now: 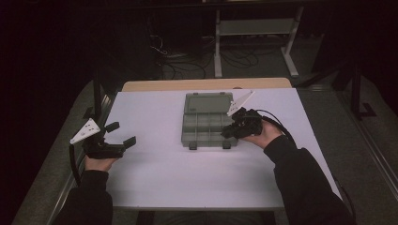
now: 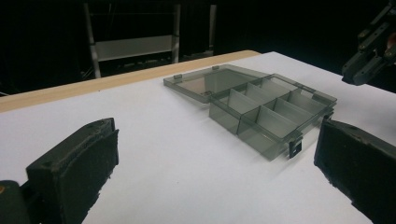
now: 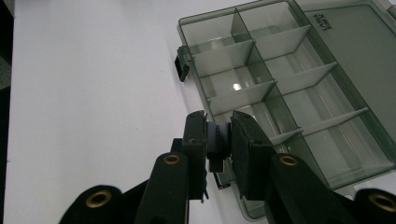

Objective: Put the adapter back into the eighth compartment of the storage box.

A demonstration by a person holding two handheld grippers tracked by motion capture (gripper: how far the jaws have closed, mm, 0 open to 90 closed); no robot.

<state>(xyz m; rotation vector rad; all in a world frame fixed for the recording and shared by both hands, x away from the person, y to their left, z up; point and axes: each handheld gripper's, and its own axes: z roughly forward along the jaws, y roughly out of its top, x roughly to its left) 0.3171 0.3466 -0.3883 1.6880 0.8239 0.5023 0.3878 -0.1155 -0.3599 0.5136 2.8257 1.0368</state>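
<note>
A grey see-through compartment box (image 1: 207, 125) lies open in the middle of the white table (image 1: 155, 173), its lid (image 1: 209, 102) flat on the far side. The box (image 3: 280, 88) has several empty compartments and two black latches on its near edge. My right gripper (image 1: 229, 132) is at the box's near right corner, shut on the right latch (image 3: 218, 140). The other latch (image 3: 181, 65) hangs free. My left gripper (image 1: 121, 133) is held open over the table's left part, well apart from the box (image 2: 271, 107), with nothing between its fingers (image 2: 74, 168).
A wooden strip (image 1: 206, 84) runs along the table's far edge. Behind it on the dark floor stand a white metal frame (image 1: 256, 28) and cables. The right gripper (image 2: 369, 56) shows at the upper right of the left gripper view.
</note>
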